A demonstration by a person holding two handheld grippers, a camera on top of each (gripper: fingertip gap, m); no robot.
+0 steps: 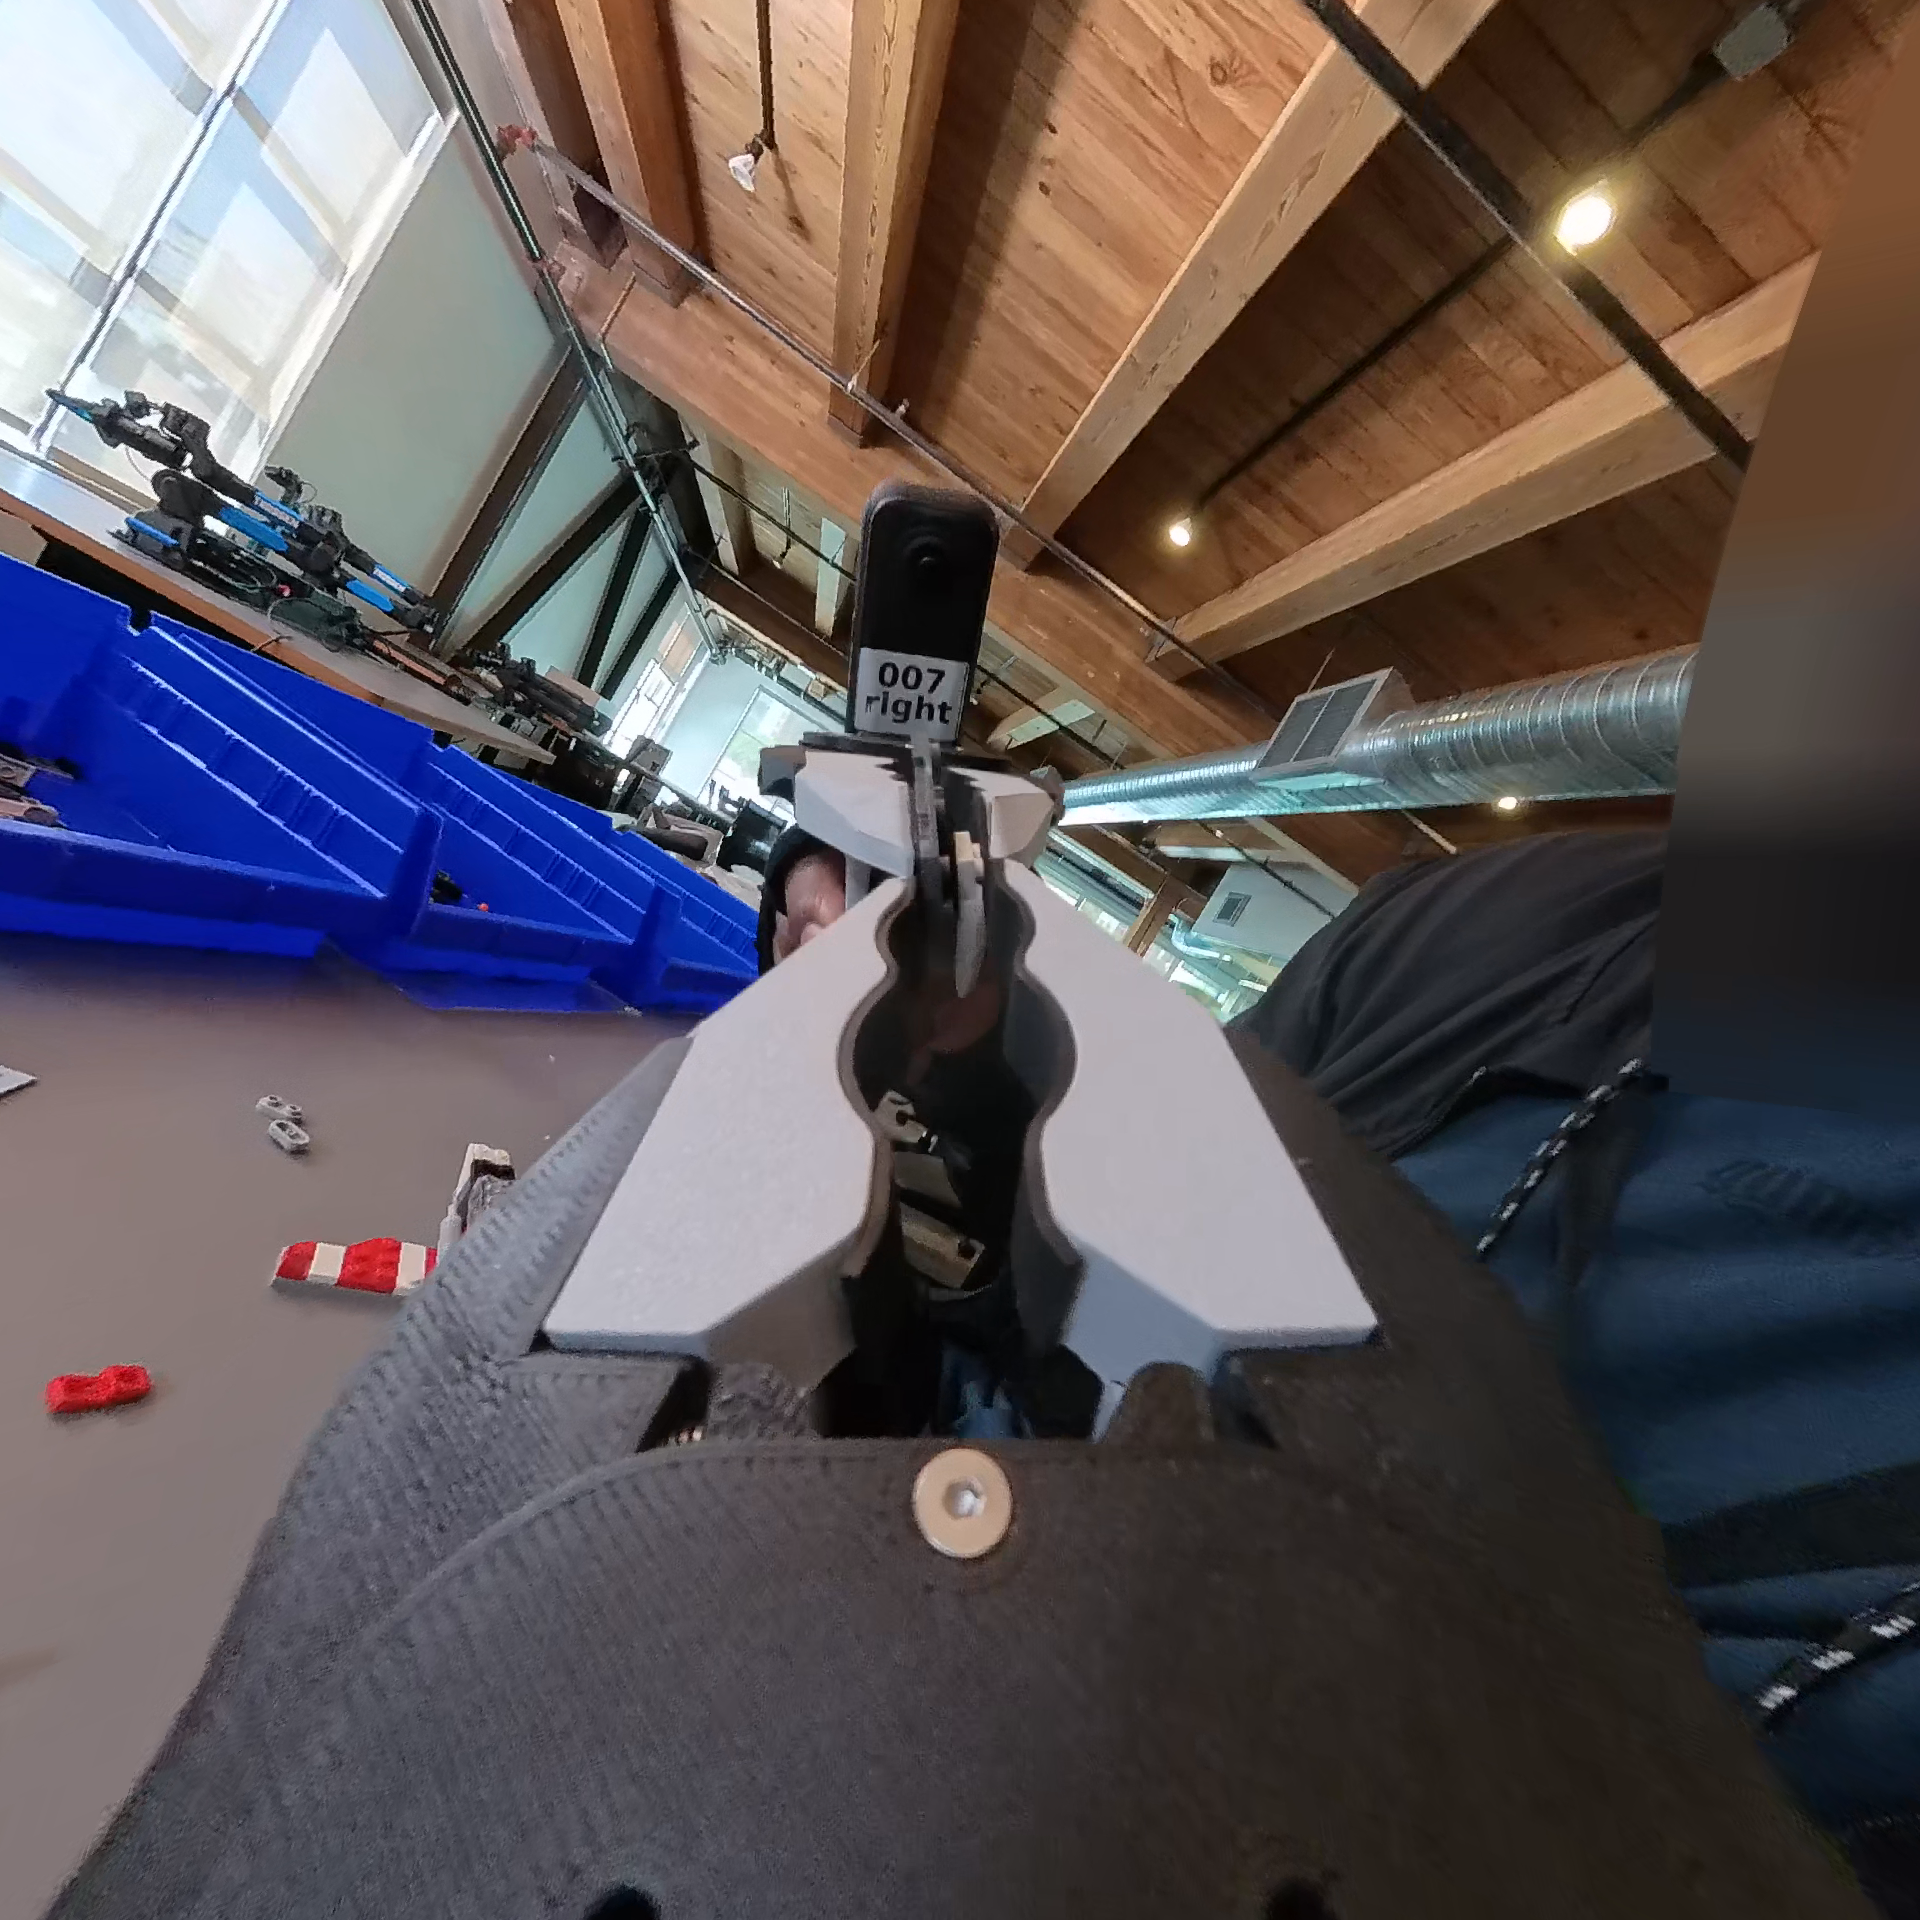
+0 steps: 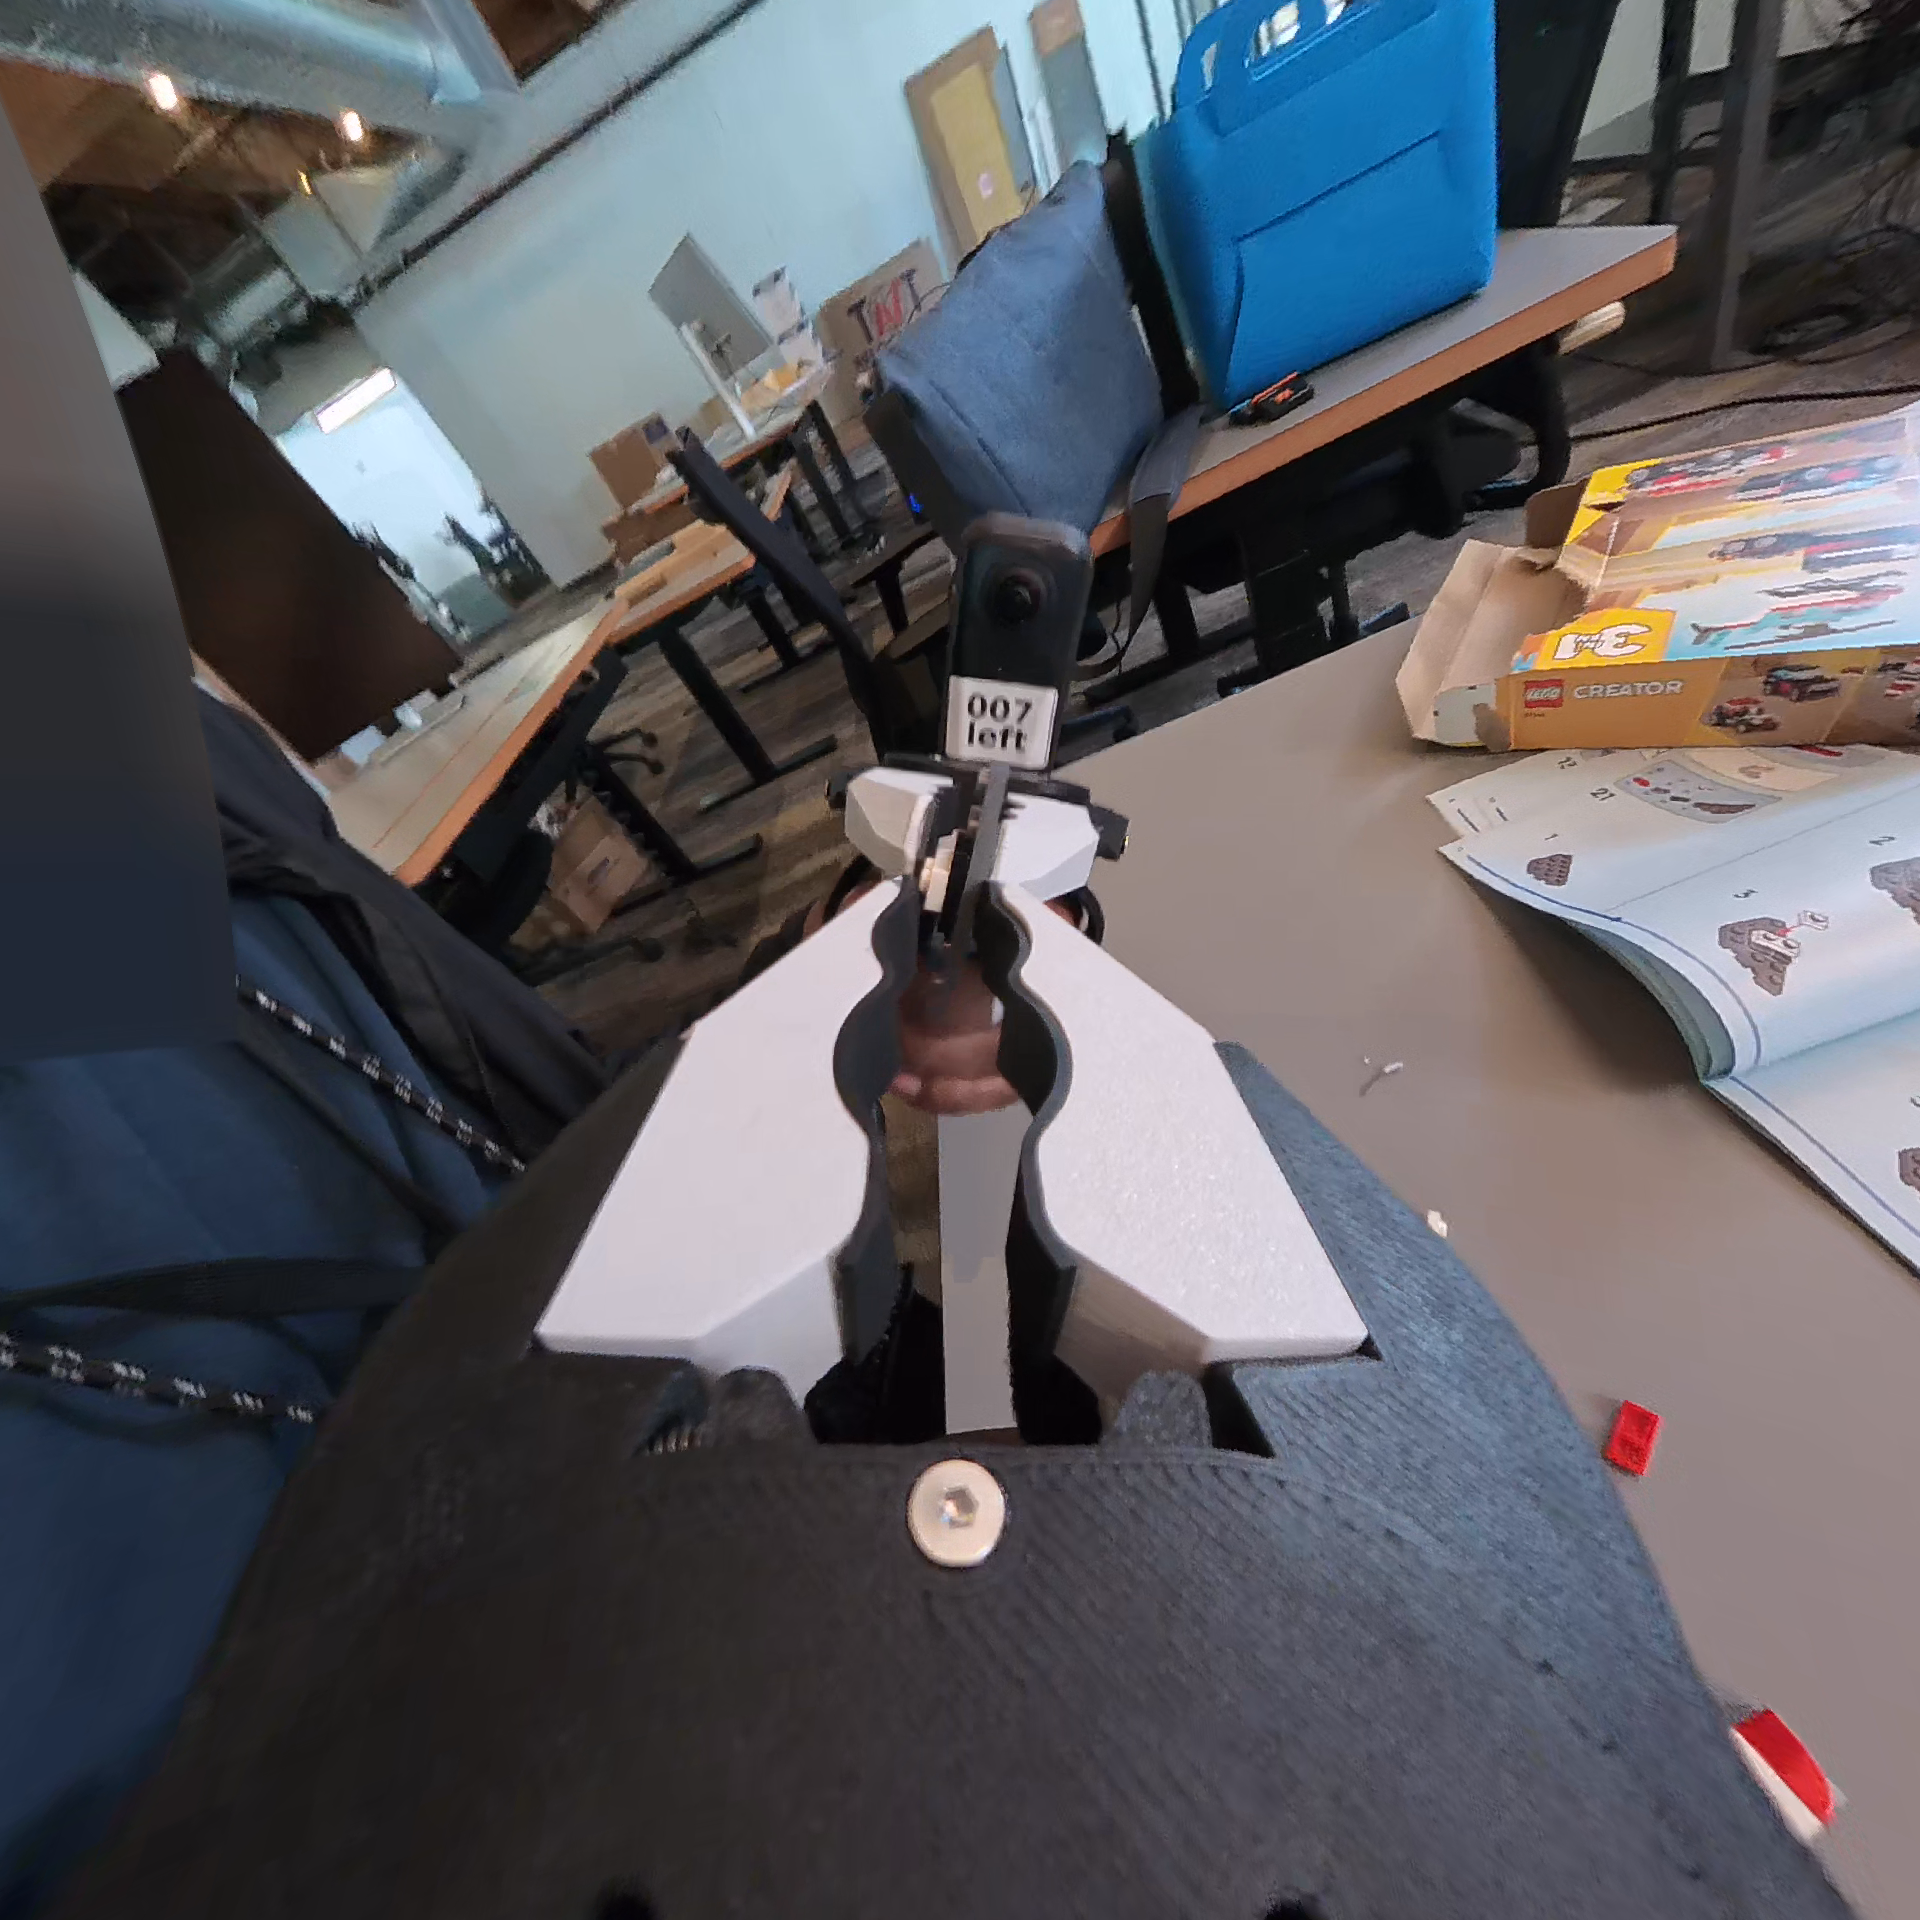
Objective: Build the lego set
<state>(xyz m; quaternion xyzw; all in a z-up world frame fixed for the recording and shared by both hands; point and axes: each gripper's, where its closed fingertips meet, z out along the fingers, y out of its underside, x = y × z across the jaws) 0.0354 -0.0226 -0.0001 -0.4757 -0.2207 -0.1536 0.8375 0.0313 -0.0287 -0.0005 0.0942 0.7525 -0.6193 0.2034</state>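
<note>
Your left gripper (image 1: 951, 935) and right gripper (image 2: 951, 935) meet tip to tip above the grey table (image 2: 1299, 935), both closed on a small dark-and-white lego piece (image 2: 940, 883).

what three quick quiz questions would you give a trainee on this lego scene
1. True or false: the red-and-white striped piece lies on the table.
2. Where is the open instruction booklet? A in a blue bin, B on the table, C on a chair.
3. Fill in: the left gripper and the right gripper are raised, tips pointing ___ each other.
Key: 1 true; 2 B; 3 toward.
</note>
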